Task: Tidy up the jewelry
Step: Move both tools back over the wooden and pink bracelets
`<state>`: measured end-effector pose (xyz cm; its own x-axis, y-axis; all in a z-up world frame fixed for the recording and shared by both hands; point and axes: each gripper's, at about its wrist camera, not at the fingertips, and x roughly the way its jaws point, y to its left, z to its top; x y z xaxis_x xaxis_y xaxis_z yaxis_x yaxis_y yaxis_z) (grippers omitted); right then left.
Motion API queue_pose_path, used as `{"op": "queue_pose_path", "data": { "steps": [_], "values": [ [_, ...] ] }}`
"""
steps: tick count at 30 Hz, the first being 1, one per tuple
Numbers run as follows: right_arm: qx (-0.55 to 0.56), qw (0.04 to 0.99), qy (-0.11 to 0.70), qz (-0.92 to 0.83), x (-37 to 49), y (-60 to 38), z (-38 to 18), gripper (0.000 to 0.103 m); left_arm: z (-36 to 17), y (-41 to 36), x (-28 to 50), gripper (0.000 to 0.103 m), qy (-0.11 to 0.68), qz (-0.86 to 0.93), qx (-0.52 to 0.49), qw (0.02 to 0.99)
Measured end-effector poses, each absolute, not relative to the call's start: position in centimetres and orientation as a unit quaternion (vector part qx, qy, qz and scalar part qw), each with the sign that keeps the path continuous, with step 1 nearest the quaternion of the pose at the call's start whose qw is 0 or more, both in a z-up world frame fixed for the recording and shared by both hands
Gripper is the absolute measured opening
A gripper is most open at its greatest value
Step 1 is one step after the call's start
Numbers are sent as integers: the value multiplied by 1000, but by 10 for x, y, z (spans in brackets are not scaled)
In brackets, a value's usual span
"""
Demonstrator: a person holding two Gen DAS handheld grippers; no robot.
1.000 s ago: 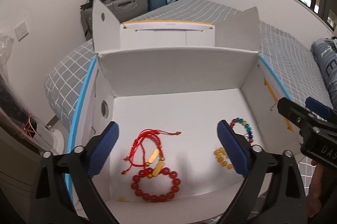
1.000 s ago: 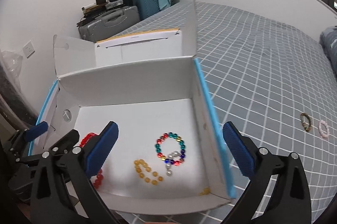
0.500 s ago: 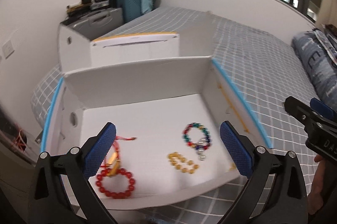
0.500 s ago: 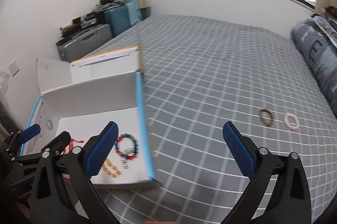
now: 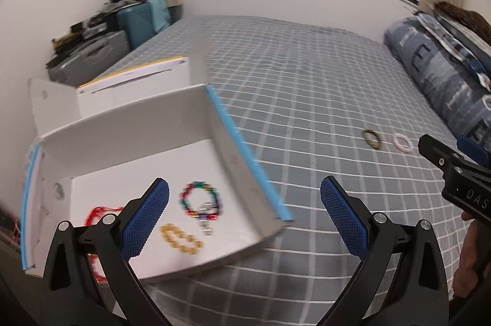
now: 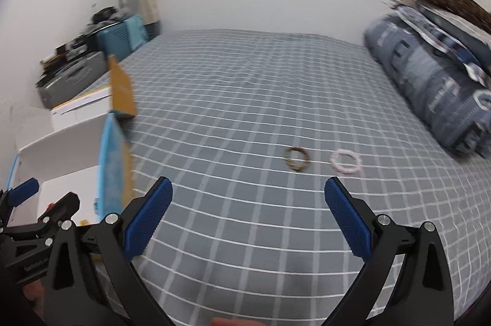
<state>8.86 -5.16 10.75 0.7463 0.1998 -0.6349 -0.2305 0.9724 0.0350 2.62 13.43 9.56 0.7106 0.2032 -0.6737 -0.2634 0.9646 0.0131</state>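
Plainly, both pairs of jaws stand spread wide with nothing between them. The left gripper hangs above the near right corner of the white box, one blue pad over the box floor and the other over the bedspread. Inside the box lie a multicoloured bead bracelet with a small silver charm, a yellow bead bracelet just in front of it, and a red string bracelet partly hidden behind the left finger. The box has a blue-edged right wall and open flaps at the back.

The right gripper hovers over the grey checked bedspread, touching nothing. Beyond its fingertips, well apart from the box, two loose bracelets lie side by side on the cover: a brown bead bracelet and a pink bead bracelet just to its right. Both look blurred, so their beads cannot be made out. A rolled blue duvet lies along the far right edge of the bed.
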Motion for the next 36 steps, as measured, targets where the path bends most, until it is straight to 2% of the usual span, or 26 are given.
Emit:
{"op": "queue_pose_path", "data": {
  "steps": [15, 22, 26, 28, 36],
  "values": [
    [11, 929, 368, 46, 111, -149, 77, 95, 63, 35, 88, 97, 383, 53, -12, 922],
    [24, 919, 393, 33, 162, -174, 52, 95, 47, 14, 142, 97, 387, 45, -7, 921],
    [29, 913, 405, 24, 200, -183, 37, 92, 30, 7, 186, 97, 402, 51, -8, 914],
    [26, 909, 416, 21, 218, -187, 28, 87, 18, 2, 214, 97, 417, 53, -7, 907],
    [34, 896, 443, 15, 279, -201, -10, 82, -25, -19, 285, 97, 453, 43, 3, 891]
  ]
}}
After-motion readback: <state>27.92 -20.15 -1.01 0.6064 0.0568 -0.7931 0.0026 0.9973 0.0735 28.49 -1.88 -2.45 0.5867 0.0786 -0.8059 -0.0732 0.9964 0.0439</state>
